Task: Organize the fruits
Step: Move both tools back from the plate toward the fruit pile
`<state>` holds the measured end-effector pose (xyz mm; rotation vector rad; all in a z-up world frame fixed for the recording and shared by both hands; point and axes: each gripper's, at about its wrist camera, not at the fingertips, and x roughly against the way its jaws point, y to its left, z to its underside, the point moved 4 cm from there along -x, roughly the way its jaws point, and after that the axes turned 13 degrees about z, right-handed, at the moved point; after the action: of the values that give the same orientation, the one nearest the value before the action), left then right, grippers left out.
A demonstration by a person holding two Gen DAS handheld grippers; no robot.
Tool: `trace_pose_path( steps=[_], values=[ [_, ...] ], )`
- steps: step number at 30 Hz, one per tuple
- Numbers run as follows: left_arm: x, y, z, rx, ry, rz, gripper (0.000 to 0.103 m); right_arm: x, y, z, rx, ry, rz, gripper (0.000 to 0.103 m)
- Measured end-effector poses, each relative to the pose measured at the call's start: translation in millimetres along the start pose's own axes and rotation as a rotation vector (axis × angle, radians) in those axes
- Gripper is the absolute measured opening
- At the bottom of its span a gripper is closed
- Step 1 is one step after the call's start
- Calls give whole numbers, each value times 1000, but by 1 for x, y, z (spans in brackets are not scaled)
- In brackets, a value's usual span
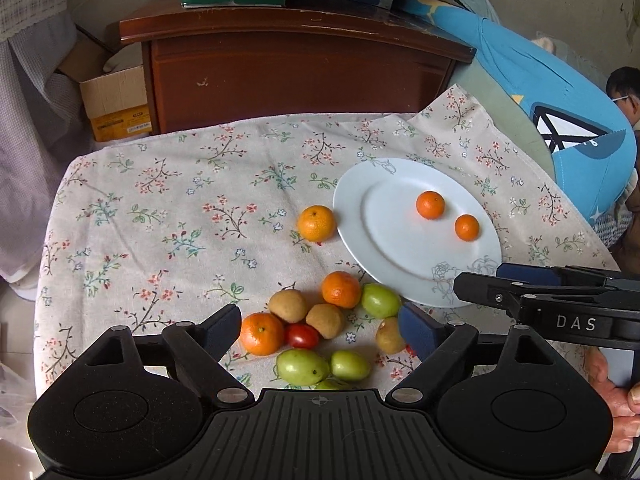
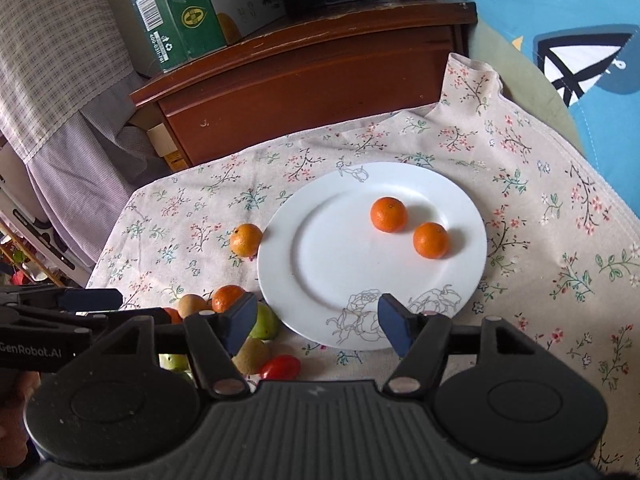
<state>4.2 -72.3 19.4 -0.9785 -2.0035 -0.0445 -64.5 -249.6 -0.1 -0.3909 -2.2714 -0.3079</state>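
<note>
Your left gripper (image 1: pixel 320 330) stands released and empty directly above the fruit pile (image 1: pixel 316 328); the right gripper (image 2: pixel 316 322), also released, sits over the plate (image 2: pixel 316 248) rim, farther off.

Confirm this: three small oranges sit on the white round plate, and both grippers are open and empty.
Not quite: the white round plate holds two small oranges, as the right wrist view shows. The left gripper and right gripper are indeed open and empty.
</note>
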Motion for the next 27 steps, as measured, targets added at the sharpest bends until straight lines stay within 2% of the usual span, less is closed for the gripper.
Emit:
trace_pose_path(
  steps=[9, 14, 23, 27],
  values=[
    [-2, -7, 31, -66, 92, -24, 87, -1, 19, 21, 108, 49, -61, 68],
    [-8, -3, 44, -45, 131, -7, 87, -7, 20, 32, 139, 90, -73, 68],
    [-18, 4, 52, -29, 148, -30, 85, -19, 31, 38, 184, 105, -73, 66],
    [-19, 5, 53, -26, 134, -33, 84, -23, 36, 38, 203, 105, -78, 58]
  ],
)
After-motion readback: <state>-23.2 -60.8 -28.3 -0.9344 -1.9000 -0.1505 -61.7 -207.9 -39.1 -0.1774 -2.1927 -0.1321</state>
